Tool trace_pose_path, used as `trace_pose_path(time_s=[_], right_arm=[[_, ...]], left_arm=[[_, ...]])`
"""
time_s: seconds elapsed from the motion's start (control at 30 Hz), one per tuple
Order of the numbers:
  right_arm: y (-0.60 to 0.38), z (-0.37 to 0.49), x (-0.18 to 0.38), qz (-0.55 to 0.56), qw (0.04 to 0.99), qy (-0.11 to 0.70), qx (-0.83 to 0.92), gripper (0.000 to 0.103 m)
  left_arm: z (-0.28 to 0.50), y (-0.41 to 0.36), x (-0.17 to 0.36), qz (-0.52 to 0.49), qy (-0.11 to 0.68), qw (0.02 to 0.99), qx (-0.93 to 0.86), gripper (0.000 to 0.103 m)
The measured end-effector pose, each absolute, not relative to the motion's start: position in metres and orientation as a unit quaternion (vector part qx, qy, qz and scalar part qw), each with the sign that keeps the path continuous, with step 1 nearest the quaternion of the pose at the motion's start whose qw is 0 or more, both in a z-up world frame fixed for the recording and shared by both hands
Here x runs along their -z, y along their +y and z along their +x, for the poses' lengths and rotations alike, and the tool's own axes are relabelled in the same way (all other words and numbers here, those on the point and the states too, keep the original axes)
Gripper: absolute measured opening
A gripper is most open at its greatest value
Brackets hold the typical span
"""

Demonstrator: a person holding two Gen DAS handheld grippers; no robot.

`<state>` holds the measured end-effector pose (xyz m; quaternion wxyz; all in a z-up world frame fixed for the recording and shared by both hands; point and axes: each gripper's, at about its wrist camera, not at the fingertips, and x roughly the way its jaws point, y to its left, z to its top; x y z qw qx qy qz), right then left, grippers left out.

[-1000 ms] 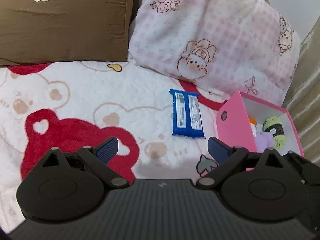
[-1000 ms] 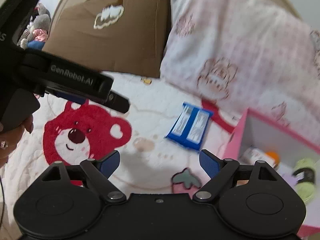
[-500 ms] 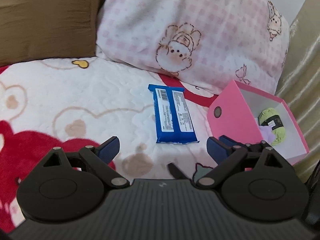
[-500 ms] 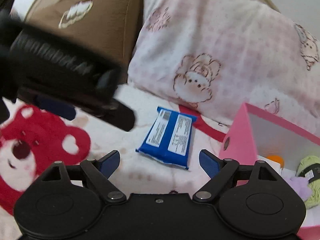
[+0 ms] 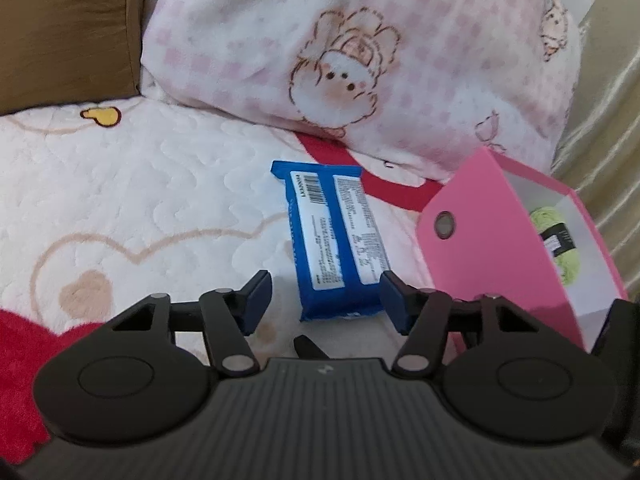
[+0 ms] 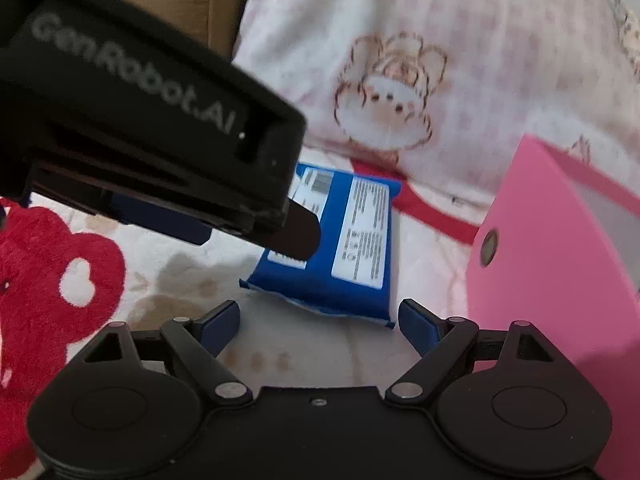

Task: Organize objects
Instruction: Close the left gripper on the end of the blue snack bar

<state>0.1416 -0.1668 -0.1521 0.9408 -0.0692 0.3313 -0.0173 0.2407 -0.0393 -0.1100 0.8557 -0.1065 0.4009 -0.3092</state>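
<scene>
Flat blue plastic snack packet (image 5: 334, 240) on the white quilted bear-print bed blanket (image 5: 140, 200). Open pink cardboard box (image 5: 492, 248) just right of it, holding a light-green yarn ball (image 5: 560, 248). Pink checked bunny-print pillow (image 5: 360, 60) behind both; brown pillow (image 5: 68, 28) to that pillow's left.
</scene>
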Motion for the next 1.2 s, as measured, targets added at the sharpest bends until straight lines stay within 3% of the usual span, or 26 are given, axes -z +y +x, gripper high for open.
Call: trace_pose_path(time_s=[0.17, 0.73, 1.2], right_arm=[[-0.178, 0.154, 0.155, -0.033, 0.937, 0.348, 0.001, 0.092], [-0.173, 0.123, 0.146, -0.050, 0.931, 0.351, -0.085, 0.090], [-0.174, 0.052, 0.128, -0.032, 0.903, 0.386, -0.183, 0.091]], left_arm=[[0.247, -0.047, 0.121, -0.119, 0.420, 0.842, 0.317, 0.032], [0.201, -0.038, 0.106, -0.085, 0.423, 0.857, 0.282, 0.032], [0.126, -0.018, 0.106, -0.138, 0.480, 0.828, 0.254, 0.033]])
